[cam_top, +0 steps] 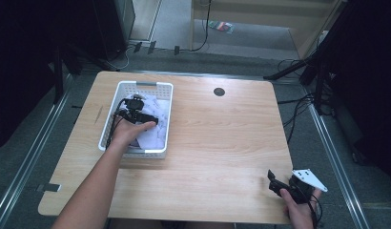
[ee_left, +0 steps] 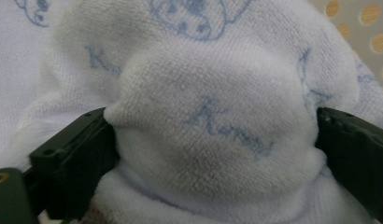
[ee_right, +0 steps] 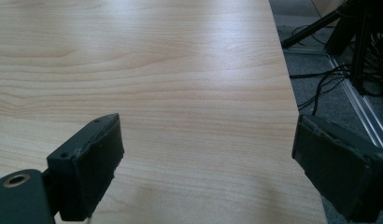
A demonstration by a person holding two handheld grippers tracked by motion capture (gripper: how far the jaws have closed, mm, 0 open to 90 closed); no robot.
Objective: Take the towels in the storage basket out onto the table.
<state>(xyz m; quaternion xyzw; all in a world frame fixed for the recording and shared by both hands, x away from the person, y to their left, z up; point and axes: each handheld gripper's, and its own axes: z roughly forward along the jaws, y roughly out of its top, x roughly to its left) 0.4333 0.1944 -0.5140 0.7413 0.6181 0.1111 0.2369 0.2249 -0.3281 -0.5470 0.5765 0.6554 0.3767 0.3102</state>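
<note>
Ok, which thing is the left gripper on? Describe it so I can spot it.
On the wooden table, find the white perforated basket at left. Inside lies a white terry cloth with pale blue lettering and puppy prints; a fold bulges between the left gripper's jaws.

Counter (cam_top: 208, 143): light wood-grain top, rounded corners. Black grommet (cam_top: 219, 91) near its 12 o'clock edge. Grey floor (cam_top: 222, 43) around it; metal rails (cam_top: 22, 167) at 9 and 3 o'clock; black cables (cam_top: 298, 102) at 2 o'clock; stands in the dark corners.
</note>
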